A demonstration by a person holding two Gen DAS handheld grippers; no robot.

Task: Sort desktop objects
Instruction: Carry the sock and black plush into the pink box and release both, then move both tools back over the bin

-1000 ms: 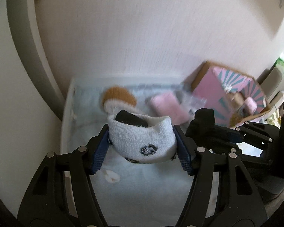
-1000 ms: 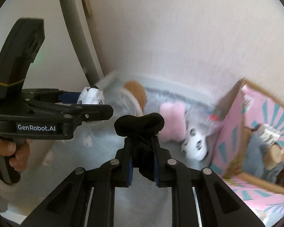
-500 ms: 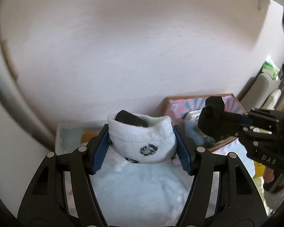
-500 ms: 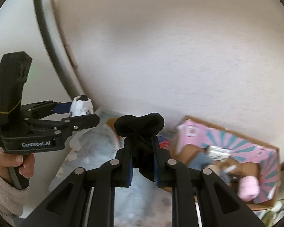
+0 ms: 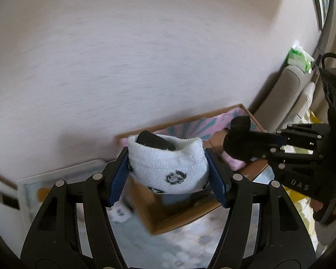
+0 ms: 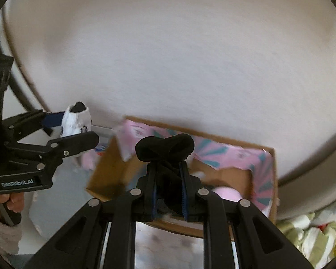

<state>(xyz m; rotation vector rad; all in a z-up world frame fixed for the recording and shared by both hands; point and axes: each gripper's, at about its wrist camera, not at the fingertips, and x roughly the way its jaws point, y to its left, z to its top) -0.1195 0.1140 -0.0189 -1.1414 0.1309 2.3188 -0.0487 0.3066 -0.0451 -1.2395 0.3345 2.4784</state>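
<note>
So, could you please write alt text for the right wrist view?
The right tongs pinch a black sock above an open cardboard box with pink lining. To the left, the left tongs hold a rolled white sock; a plain wall fills the background.

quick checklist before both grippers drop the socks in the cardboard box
1. Left gripper clamped on the white sock roll: ok.
2. Right gripper shut on the black sock: ok.
3. Cardboard box open on top: ok.
4. Grippers apart, not touching: ok.
5. Free room inside the box: cannot tell; a pink item already lies there and the view is blurred.
6. Socks directly above the opening: cannot tell.
</note>
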